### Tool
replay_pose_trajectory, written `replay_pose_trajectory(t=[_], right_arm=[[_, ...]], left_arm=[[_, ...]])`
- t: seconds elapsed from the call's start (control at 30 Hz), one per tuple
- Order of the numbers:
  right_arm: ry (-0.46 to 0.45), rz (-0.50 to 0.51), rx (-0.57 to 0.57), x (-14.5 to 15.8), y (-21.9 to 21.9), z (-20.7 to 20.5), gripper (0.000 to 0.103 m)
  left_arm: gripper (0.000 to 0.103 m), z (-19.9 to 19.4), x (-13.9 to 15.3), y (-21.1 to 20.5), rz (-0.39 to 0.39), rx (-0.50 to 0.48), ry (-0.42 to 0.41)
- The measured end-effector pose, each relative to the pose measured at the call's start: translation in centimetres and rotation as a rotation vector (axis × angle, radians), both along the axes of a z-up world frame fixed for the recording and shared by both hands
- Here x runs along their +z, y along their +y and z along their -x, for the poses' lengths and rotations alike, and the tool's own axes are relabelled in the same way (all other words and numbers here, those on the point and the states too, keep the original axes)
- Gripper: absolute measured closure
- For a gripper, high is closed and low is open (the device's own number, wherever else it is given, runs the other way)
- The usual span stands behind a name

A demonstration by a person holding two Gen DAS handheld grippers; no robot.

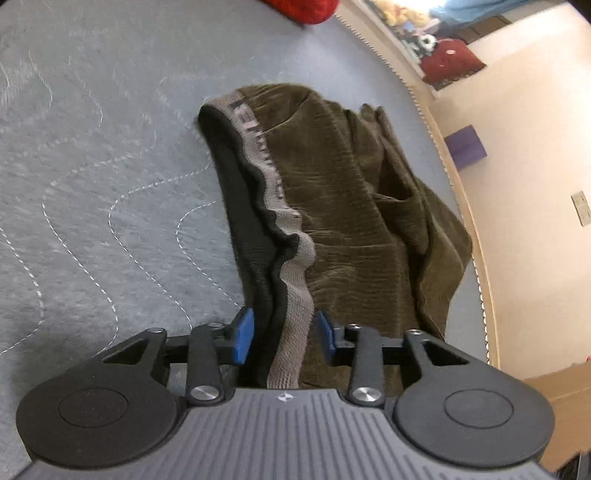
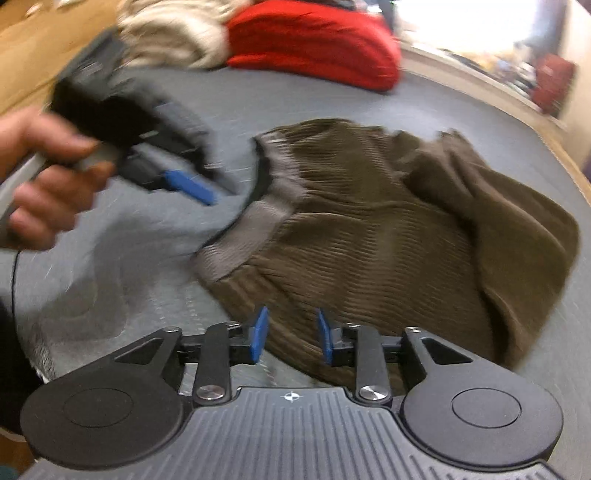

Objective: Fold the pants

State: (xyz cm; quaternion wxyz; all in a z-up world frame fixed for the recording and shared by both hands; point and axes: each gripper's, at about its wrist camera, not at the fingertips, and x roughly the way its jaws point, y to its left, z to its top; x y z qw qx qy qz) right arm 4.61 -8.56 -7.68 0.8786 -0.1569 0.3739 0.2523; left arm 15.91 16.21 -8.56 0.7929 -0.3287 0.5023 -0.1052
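Note:
Olive-brown ribbed pants (image 1: 343, 192) with a grey waistband (image 1: 291, 302) lie crumpled on a grey quilted pad (image 1: 92, 166). My left gripper (image 1: 282, 334) is open, its blue fingers on either side of the waistband. In the right wrist view the pants (image 2: 388, 229) lie ahead, and my right gripper (image 2: 290, 334) is open just over their near edge. The left gripper (image 2: 188, 188) shows there too, held by a hand beside the waistband (image 2: 258, 218). The view is blurred.
A red garment (image 2: 317, 44) and a pale garment (image 2: 173, 33) lie at the pad's far end. The pad's right edge (image 1: 454, 177) drops to a floor with a purple block (image 1: 465, 146) and a cardboard box (image 1: 561, 398).

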Motion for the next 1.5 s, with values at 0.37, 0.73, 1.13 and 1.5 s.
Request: replay_pose_trajectory(t=[0.37,0.73,1.13,1.5], right_arm=[[0.043,0.223,0.196,-4.3,7.4,-1.9,0.051],[0.046,0.172,0.207,-5.1,7.4,-2.6,0.089],[-0.103,-0.021,0.305,3.1,9.6,3.6,0.094],[-0.033,-0.041,0.482,3.1,24.7,11.7,0.094]], left_arm=[[0.056,-4.2,-4.7,-0.8,0.088,-0.029,0.022],[0.080,-6.1,-4.2,-2.2,0.012,-0.050,-0.039],[0.088,-0.3,5.8,5.0,-0.091,-0.053,-0.160],[0.082,8.5,5.9,17.9,-0.221,0.115,0.074]])
